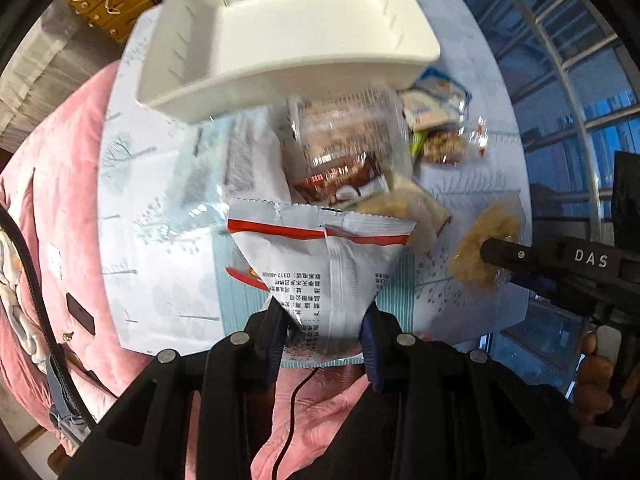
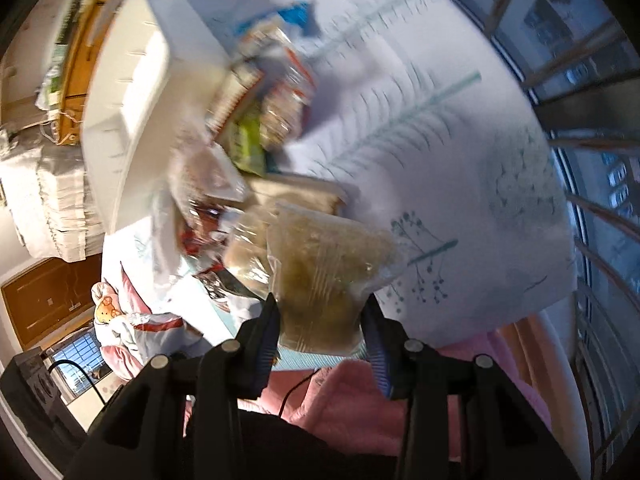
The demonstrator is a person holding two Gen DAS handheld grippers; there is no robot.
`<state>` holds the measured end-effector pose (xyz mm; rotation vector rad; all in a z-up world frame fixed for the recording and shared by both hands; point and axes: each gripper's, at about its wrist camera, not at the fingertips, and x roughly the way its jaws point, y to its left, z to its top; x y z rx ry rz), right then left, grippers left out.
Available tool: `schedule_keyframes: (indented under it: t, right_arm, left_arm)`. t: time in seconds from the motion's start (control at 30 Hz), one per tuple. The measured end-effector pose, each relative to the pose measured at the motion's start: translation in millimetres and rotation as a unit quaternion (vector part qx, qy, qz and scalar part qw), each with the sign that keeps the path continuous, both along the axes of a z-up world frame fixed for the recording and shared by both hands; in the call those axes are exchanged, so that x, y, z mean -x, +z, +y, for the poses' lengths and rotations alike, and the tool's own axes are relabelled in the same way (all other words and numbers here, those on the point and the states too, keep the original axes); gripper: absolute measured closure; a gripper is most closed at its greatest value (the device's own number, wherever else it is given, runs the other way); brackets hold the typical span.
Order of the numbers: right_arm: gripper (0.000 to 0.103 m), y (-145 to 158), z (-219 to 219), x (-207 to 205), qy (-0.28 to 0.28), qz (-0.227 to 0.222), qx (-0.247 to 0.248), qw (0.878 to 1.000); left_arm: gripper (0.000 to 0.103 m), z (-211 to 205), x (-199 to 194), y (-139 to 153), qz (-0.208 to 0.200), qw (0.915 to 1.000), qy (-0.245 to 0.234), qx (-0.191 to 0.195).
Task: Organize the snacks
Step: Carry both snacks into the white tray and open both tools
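My left gripper (image 1: pixel 326 312) is shut on a white snack packet with a red stripe (image 1: pixel 320 256) and holds it above the table. My right gripper (image 2: pixel 322 310) is shut on a clear bag of yellowish-brown snack (image 2: pixel 324 268); that bag (image 1: pixel 486 240) and the right gripper's finger (image 1: pixel 520 256) also show in the left wrist view. A white plastic bin (image 1: pixel 288 36) stands empty at the far side, and it appears blurred in the right wrist view (image 2: pixel 128 92). A pile of loose snack packets (image 1: pixel 352 148) lies just in front of the bin.
The table has a pale blue cloth with leaf prints (image 1: pixel 160 184). A pink blanket (image 1: pixel 60 200) lies to the left and below. Window bars (image 1: pixel 580 80) run along the right side. More packets (image 1: pixel 436 120) lie near the bin's right corner.
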<state>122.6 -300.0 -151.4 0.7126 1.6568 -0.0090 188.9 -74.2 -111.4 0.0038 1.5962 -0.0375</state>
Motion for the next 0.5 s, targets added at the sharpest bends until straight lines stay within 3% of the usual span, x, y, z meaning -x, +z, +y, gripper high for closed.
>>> schedule_keyframes:
  t: [0.23, 0.5]
  right_arm:
    - [0.063, 40, 18, -14, 0.019, -0.083, 0.012, 0.996]
    - [0.064, 85, 50, -31, 0.04, -0.181, 0.043, 0.982]
  left_arm:
    - [0.072, 16, -11, 45, -0.063, 0.9977, 0.002, 0.024]
    - [0.072, 41, -37, 68, -0.113, 0.9926, 0.008, 0.043]
